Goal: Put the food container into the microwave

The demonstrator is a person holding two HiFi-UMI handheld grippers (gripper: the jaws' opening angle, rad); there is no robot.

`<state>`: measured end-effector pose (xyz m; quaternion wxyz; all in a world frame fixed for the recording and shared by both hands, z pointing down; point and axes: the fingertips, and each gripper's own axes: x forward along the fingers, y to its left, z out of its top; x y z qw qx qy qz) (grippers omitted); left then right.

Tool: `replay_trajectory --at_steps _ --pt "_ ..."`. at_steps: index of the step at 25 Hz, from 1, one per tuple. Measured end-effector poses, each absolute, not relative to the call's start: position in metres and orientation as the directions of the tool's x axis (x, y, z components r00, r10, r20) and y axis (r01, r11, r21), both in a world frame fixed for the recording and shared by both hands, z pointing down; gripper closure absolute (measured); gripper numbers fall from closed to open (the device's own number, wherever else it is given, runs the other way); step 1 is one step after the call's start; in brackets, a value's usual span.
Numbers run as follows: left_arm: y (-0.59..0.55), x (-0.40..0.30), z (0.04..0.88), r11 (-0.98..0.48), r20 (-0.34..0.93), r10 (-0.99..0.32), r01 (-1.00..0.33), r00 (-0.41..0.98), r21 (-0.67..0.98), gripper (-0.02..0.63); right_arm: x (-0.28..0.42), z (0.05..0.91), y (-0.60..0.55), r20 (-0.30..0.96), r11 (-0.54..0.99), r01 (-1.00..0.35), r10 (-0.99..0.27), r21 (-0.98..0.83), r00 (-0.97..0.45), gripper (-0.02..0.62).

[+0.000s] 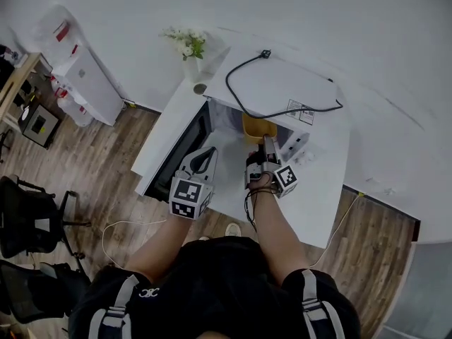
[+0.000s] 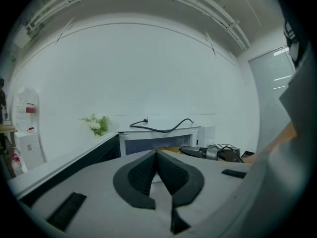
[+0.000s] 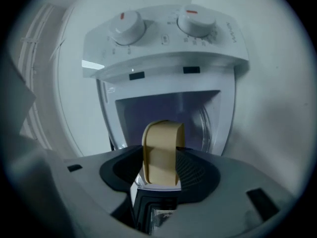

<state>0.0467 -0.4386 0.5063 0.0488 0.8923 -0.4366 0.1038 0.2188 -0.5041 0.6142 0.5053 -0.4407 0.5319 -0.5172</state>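
Observation:
A yellow food container (image 1: 258, 128) sits in the mouth of the white microwave (image 1: 282, 90), whose dark door (image 1: 185, 150) hangs open to the left. My right gripper (image 1: 266, 147) is shut on the container's near rim. In the right gripper view the tan rim (image 3: 162, 152) stands pinched between the pads, with the lit cavity (image 3: 168, 114) right behind it. My left gripper (image 1: 205, 155) hovers beside the open door, shut, with nothing in it; its pads (image 2: 148, 175) meet in the left gripper view.
A black power cable (image 1: 247, 104) lies loose on the microwave's top. A vase of white flowers (image 1: 188, 48) stands at the table's back corner. Two knobs (image 3: 128, 26) sit on the control panel. Black chairs (image 1: 32, 217) and a white cabinet (image 1: 88, 83) stand at left on the wooden floor.

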Motion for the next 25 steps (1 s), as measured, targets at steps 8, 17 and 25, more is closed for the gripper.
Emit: replay_trajectory --at_steps 8,17,25 --pt "-0.462 0.028 0.502 -0.555 0.220 -0.813 -0.832 0.540 -0.011 0.612 0.224 0.629 -0.551 -0.046 0.040 0.056 -0.994 -0.998 -0.103 0.380" --pt "-0.473 0.023 0.505 -0.542 0.224 -0.821 -0.840 0.526 -0.014 0.612 0.236 0.639 -0.580 -0.008 0.006 0.026 -0.996 -1.000 -0.087 0.380" --pt "-0.477 0.026 0.511 -0.562 0.225 -0.807 -0.827 0.545 -0.013 0.614 0.224 0.646 -0.589 0.037 -0.035 -0.020 -0.992 -0.999 -0.124 0.379"
